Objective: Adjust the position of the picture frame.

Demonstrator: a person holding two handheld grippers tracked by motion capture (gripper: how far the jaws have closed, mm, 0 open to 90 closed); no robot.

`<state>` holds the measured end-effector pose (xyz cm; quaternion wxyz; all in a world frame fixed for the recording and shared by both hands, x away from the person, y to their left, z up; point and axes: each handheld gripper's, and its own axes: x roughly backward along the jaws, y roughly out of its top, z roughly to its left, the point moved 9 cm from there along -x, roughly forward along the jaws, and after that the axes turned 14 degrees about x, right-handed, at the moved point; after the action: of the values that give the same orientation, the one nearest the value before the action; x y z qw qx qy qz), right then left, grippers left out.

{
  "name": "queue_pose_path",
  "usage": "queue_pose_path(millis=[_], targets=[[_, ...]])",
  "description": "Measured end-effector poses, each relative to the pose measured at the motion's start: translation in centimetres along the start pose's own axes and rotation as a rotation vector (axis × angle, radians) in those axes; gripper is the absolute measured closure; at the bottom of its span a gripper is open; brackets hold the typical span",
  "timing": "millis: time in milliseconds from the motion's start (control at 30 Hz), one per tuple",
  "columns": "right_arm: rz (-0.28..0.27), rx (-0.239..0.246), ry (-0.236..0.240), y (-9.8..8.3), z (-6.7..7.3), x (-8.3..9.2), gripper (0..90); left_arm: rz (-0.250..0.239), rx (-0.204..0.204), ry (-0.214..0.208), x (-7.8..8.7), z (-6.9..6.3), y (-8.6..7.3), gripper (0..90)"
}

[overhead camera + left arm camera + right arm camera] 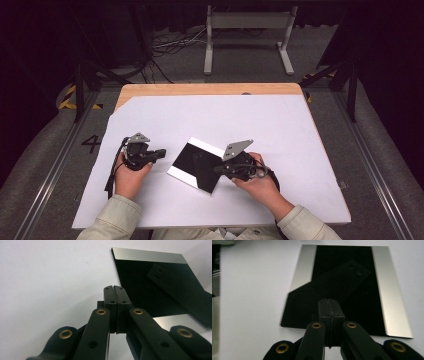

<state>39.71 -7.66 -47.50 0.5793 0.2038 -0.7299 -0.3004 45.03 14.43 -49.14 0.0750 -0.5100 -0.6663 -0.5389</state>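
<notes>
A person sits at a table covered by a white sheet (280, 125), a handheld gripper in each hand. Between the two lies a flat, glossy black rectangular panel (192, 160) with silver strips along two opposite edges, set at a diagonal near the person's edge of the sheet. The right gripper (218, 170) reaches over the panel's right corner, its jaws pressed together and empty, apparently just above the surface. The left gripper (161, 153) rests just beside the panel's left edge, pointing at it, jaws likewise closed on nothing. The right hand looks nearer.
</notes>
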Motion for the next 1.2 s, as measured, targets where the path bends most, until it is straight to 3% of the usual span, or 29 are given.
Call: queue_pose_path(millis=[133,233,267,600,833,1067,1200], targets=[[-0.021,0.009,0.052,0.6,1.8,-0.4,90.0,0.013,0.020,-0.029,0.0,-0.2,-0.1,90.0],[-0.018,0.020,0.072,0.7,2.7,-0.7,90.0,0.012,0.010,-0.023,0.1,-0.1,-0.1,90.0],[-0.013,0.030,0.094,0.8,3.7,-1.1,90.0,0.011,0.010,-0.026,0.1,-0.1,-0.1,90.0],[0.012,0.063,0.140,0.9,5.8,-2.4,90.0,0.011,0.012,-0.031,0.1,-0.1,-0.1,90.0],[0.072,0.089,0.113,0.3,6.4,-3.0,90.0,0.012,0.006,-0.029,0.1,-0.1,-0.1,90.0],[0.098,0.089,0.093,0.1,6.1,-3.1,90.0,0.009,-0.002,-0.023,0.1,0.1,0.0,90.0],[0.108,0.083,0.061,-0.2,5.3,-2.9,90.0,0.004,0.016,-0.030,0.2,0.0,0.0,89.8]])
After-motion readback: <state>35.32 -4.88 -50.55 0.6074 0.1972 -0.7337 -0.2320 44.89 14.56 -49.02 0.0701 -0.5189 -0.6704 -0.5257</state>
